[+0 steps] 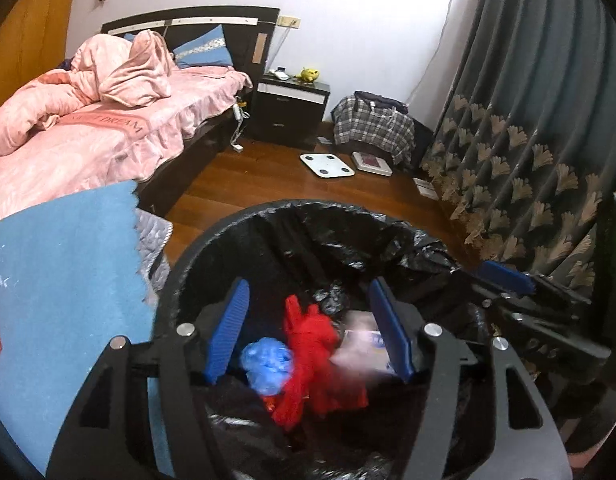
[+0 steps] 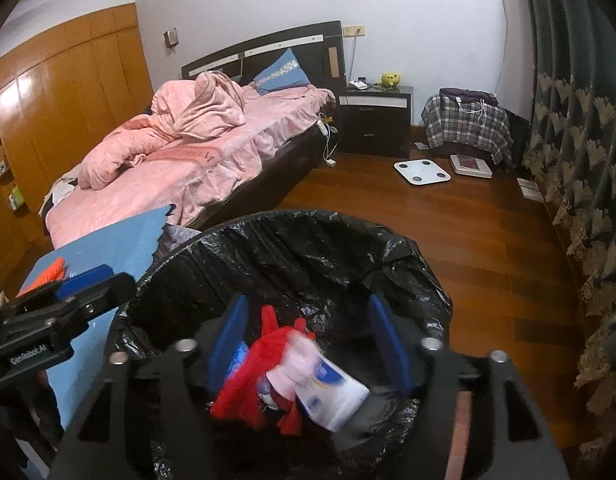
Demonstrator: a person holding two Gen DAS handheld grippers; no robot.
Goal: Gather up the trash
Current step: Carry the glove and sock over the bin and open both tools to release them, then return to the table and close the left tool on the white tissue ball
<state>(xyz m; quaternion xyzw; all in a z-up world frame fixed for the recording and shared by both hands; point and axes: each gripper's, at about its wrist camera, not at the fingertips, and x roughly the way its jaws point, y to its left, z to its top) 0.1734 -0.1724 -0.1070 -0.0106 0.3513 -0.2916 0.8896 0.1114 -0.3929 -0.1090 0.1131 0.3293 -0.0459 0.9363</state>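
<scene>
A black bin lined with a black bag (image 1: 308,220) (image 2: 291,232) stands on the wood floor. Both grippers hover over its mouth. My left gripper (image 1: 308,332) is open, and below it in the bin lie red plastic (image 1: 308,360), a blue wad (image 1: 265,364) and a blurred white packet (image 1: 360,352). My right gripper (image 2: 308,340) is open, and the red plastic (image 2: 247,388) and the white packet (image 2: 332,392) appear blurred below it in the bin. The right gripper shows in the left wrist view (image 1: 508,276), and the left gripper in the right wrist view (image 2: 79,280).
A blue mat (image 1: 63,272) (image 2: 107,240) lies left of the bin. A bed with pink bedding (image 2: 179,152), a dark nightstand (image 2: 374,120), a white scale (image 2: 422,171), a plaid-covered seat (image 2: 466,124) and a curtain (image 2: 580,140) surround the wood floor (image 2: 488,260).
</scene>
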